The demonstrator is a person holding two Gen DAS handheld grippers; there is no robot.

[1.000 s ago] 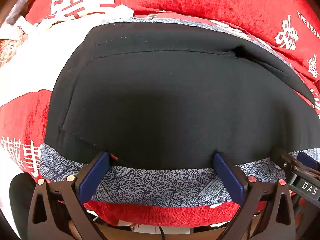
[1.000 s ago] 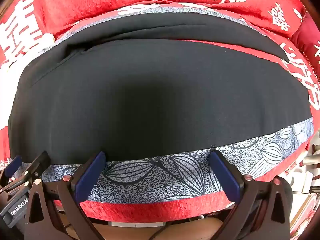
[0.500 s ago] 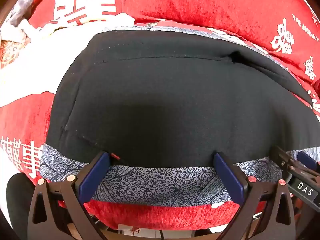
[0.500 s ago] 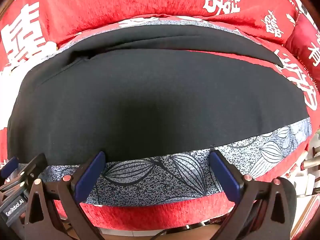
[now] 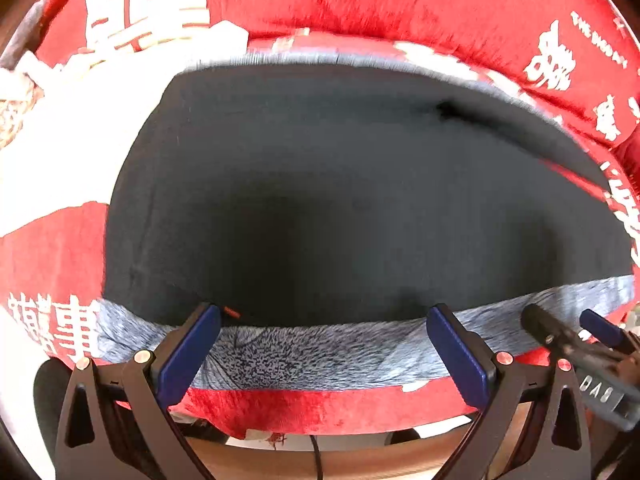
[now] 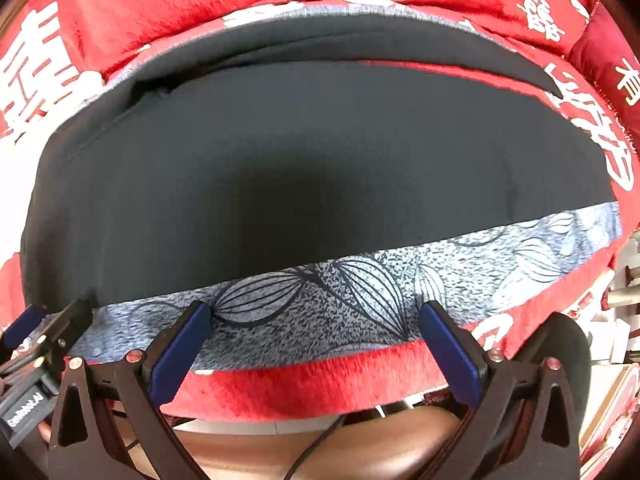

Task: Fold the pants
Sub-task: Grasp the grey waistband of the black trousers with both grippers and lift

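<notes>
The black pants (image 5: 360,208) lie spread flat across a red blanket (image 5: 360,4) printed with white characters, and they fill the middle of both wrist views. Along their near edge runs a grey-blue patterned band (image 6: 360,300) with dark leaf outlines, and a matching strip (image 5: 320,58) shows along the far edge; from these views it is not clear whether the band belongs to the pants or to the bedding beneath. In the right wrist view (image 6: 320,184) a second dark layer sits behind the front panel, with a sliver of red showing between them on the right side. The left gripper (image 5: 324,322) has its jaws spread wide, the blue-padded fingers (image 5: 188,354) at the near edge of the cloth, the left tip right at the black hem where a small red tag (image 5: 231,312) sticks out; nothing is pinched between them. The right gripper (image 6: 316,316) is likewise spread wide and empty, its blue pads (image 6: 448,354) lying over the patterned band, short of the black fabric. Each gripper appears at the side of the other's view: the right one (image 5: 576,340) at the right of the left wrist view, the left one (image 6: 36,332) at the left of the right wrist view, so they sit side by side along the same near edge. The left wrist view is somewhat blurred. A brown surface (image 6: 320,440) shows below the blanket's front edge.
</notes>
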